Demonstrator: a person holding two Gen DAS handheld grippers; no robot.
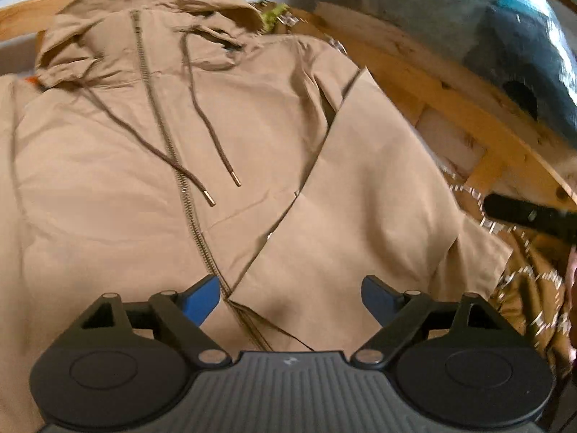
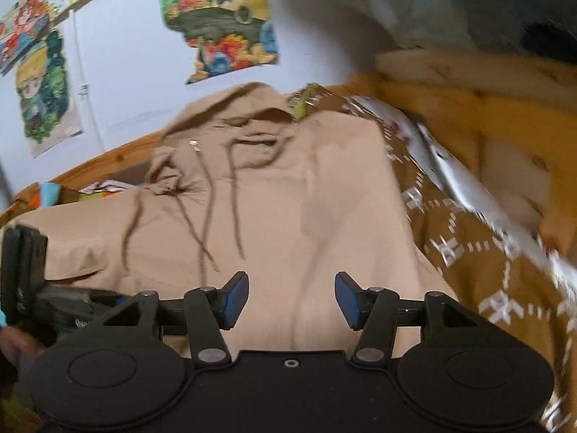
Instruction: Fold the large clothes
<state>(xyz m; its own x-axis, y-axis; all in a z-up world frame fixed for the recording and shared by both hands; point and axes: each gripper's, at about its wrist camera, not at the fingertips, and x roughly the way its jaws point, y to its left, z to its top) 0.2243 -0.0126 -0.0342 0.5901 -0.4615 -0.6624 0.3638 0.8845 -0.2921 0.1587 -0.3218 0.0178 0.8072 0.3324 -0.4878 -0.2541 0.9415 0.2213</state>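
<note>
Left claw spread wide, empty, above lower zip of tan zip-front cotton hooded jacket; right claw likewise released. Jacket lies on brown patterned bedspread, one sleeve folded across zip. Risk: loose drawstrings snagging, dragging fold askew.

A tan hooded jacket lies front-up across the bed, its hood toward the far wooden bed frame. The zipper runs down the middle, with two brown drawstrings trailing beside it. One sleeve is folded diagonally over the chest. The left gripper hangs above the jacket's lower part, its blue-padded jaws spread wide and holding nothing. A brown patterned blanket shows at the bed's right edge.
</note>
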